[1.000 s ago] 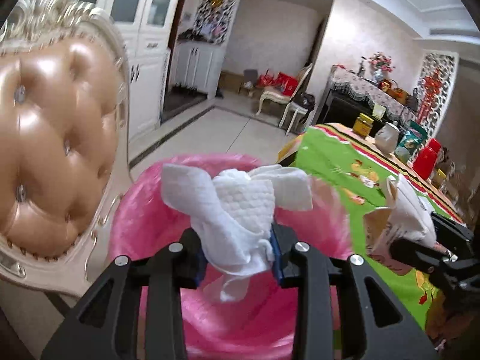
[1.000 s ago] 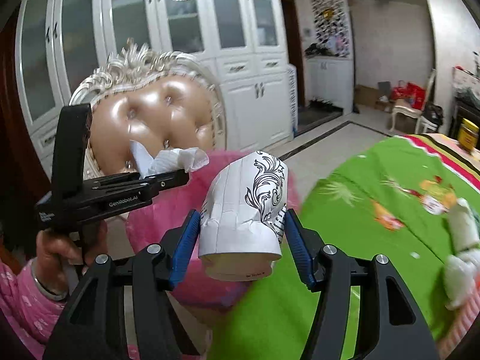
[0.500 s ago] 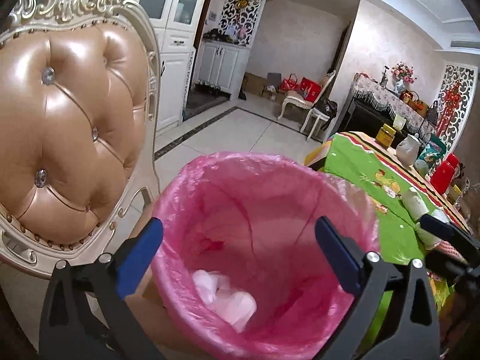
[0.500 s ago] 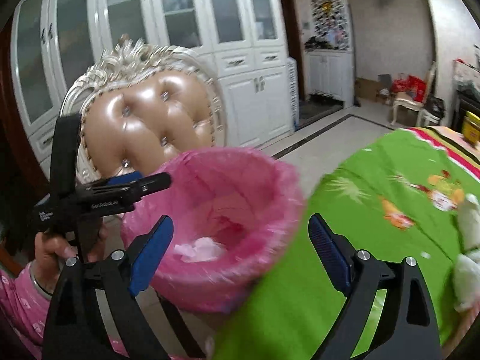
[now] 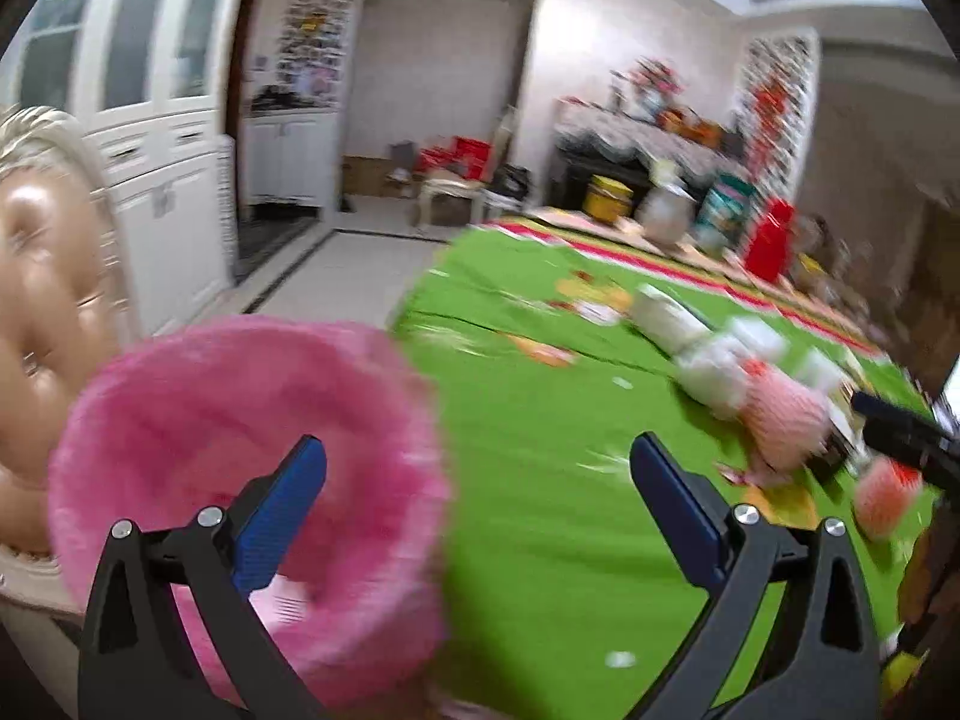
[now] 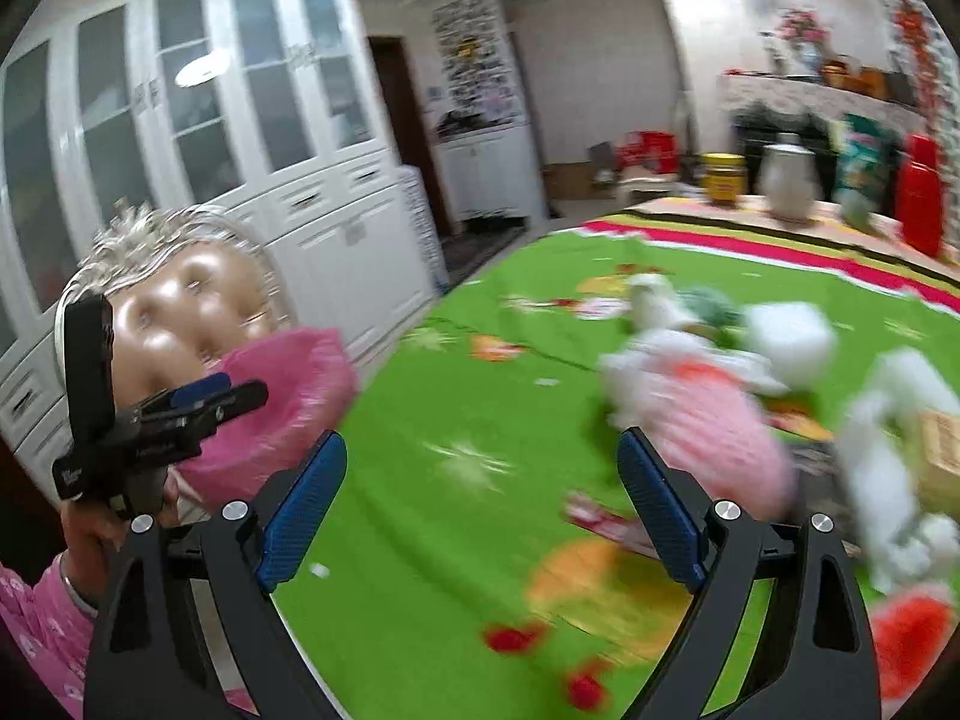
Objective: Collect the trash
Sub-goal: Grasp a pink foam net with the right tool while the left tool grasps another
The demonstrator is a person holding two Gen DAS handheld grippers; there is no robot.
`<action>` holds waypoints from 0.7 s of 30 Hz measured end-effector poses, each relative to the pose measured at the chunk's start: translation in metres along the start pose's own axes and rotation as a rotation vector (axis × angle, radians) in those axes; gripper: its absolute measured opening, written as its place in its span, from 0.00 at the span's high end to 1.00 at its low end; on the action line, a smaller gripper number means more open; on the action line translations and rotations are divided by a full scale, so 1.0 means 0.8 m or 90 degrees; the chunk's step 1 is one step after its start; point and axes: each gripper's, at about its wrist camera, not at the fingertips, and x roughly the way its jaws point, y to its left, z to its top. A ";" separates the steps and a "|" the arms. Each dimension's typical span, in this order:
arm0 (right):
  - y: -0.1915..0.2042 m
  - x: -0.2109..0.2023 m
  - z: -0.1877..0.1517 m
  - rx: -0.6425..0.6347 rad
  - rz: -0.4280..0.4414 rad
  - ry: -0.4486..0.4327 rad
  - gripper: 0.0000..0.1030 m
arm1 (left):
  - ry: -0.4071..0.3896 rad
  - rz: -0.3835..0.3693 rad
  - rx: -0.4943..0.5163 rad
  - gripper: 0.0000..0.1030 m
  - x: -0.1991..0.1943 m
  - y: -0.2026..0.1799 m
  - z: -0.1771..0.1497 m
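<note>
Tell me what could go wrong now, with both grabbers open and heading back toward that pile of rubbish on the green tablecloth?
The pictures are blurred from fast motion, so the right gripper may well knock the rubbish pile about instead of catching one piece. The left gripper hangs beside the pink bin's rim and could bump it.

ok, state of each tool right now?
Left tool: open, holding nothing, over the pink trash bin's edge and the green tablecloth.
Right tool: open, holding nothing, over the tablecloth.
</note>
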 end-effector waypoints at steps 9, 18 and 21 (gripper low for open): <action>-0.124 -0.101 -0.049 0.107 -0.151 -0.021 0.16 | 0.082 -0.157 0.091 0.05 0.048 -0.158 -0.003; -0.164 -0.081 -0.091 0.108 -0.176 0.069 0.16 | 0.183 -0.190 0.098 0.05 0.112 -0.235 -0.028; -0.160 -0.066 -0.097 0.111 -0.160 0.087 0.08 | 0.202 -0.179 0.099 0.05 0.123 -0.243 -0.034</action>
